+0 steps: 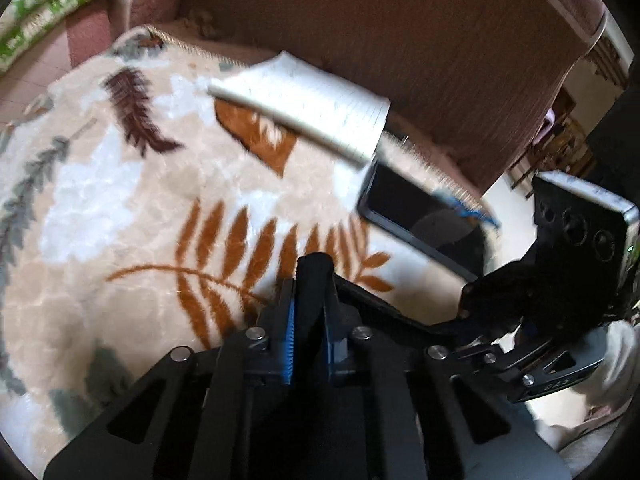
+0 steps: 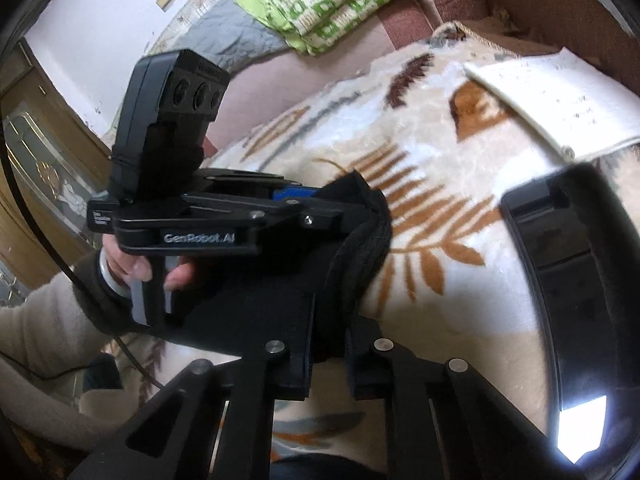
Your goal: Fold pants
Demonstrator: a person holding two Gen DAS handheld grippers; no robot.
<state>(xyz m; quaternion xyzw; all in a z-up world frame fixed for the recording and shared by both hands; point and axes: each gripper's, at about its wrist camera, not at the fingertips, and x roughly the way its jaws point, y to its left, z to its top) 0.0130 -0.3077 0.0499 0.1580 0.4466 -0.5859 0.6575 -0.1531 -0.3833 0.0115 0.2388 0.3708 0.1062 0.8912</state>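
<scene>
The pants (image 2: 360, 240) are black fabric, bunched and held up over a cream blanket with orange leaf prints (image 1: 120, 208). My left gripper (image 1: 312, 280) is shut on a fold of the black pants (image 1: 314, 272), which sticks up between its blue-padded fingers. It also shows in the right wrist view (image 2: 320, 204), held by a hand, gripping the same fabric. My right gripper (image 2: 332, 344) is shut on the pants just below it. My right gripper's body shows at the right of the left wrist view (image 1: 500, 308).
An open lined notebook (image 1: 316, 100) lies at the blanket's far edge, with a black phone (image 1: 416, 216) beside it. A brown sofa back (image 1: 400, 20) rises behind. A green-and-white quilt (image 2: 328, 0) lies at the far end.
</scene>
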